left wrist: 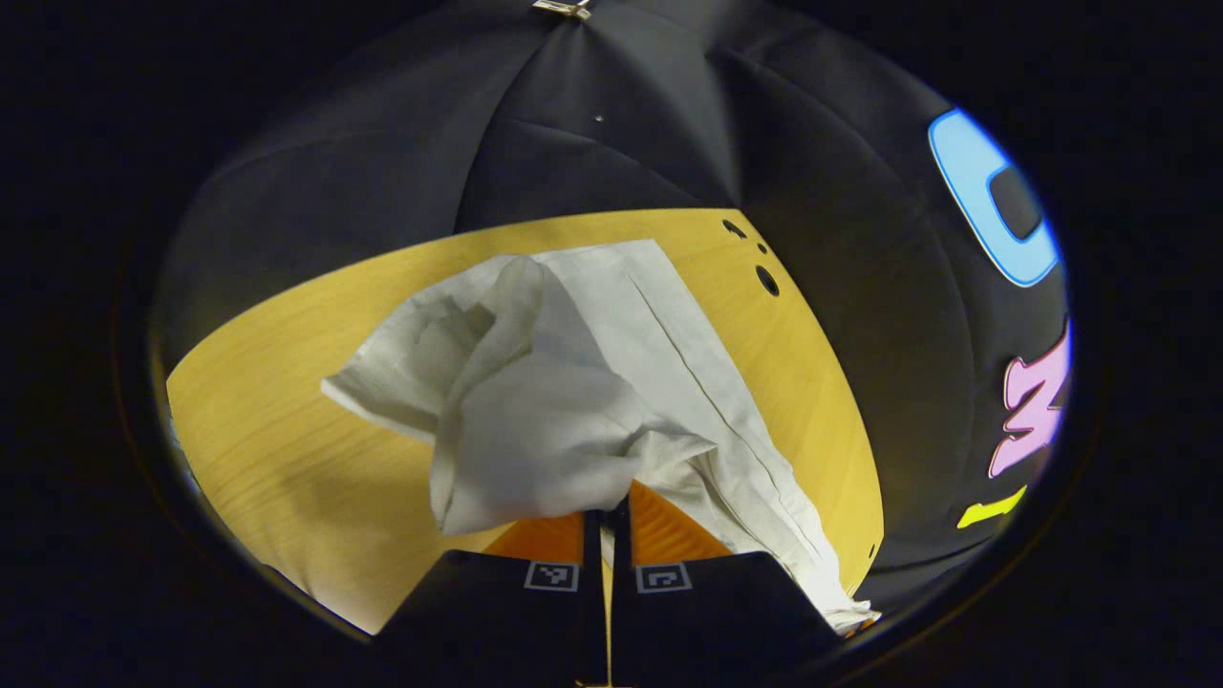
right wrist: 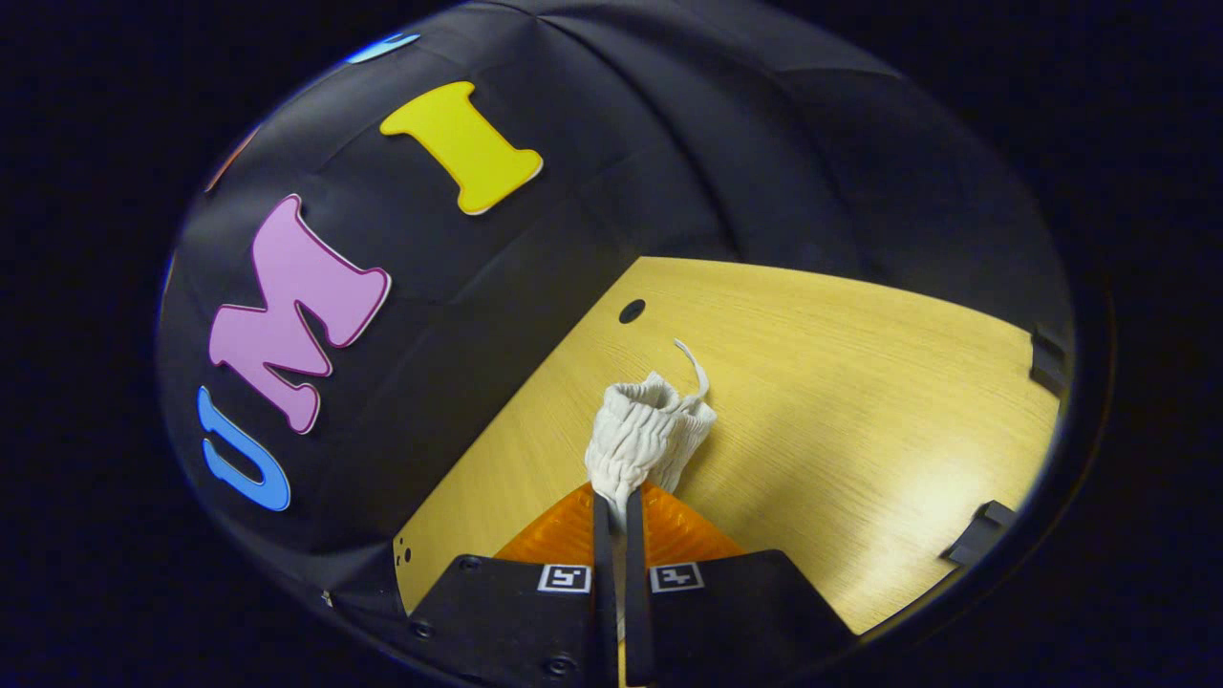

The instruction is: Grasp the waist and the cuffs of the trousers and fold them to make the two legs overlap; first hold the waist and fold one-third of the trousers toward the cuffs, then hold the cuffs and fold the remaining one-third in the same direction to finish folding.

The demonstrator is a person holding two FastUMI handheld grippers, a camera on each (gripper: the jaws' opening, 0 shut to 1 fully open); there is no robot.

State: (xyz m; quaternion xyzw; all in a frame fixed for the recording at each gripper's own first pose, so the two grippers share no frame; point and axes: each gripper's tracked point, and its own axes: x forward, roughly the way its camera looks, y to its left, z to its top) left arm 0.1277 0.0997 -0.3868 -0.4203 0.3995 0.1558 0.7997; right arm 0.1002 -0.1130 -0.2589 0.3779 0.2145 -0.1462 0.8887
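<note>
Left gripper view shows the left gripper [left wrist: 607, 521] with its 2 fingers pinched together on a bunched fold of the white trousers [left wrist: 573, 382], which lie rumpled across the wooden table [left wrist: 287, 459]. Right gripper view shows the right gripper [right wrist: 618, 516] clamped on the gathered waist [right wrist: 645, 435], lifted above the table, drawstring [right wrist: 696, 368] sticking up.

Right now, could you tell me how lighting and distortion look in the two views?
Left gripper view: fisheye bows the table edge; trousers evenly lit, with soft shadows in the folds. Right gripper view: a bright glare patch on the table; the ribbed waistband in the right claw looks sharp.
</note>
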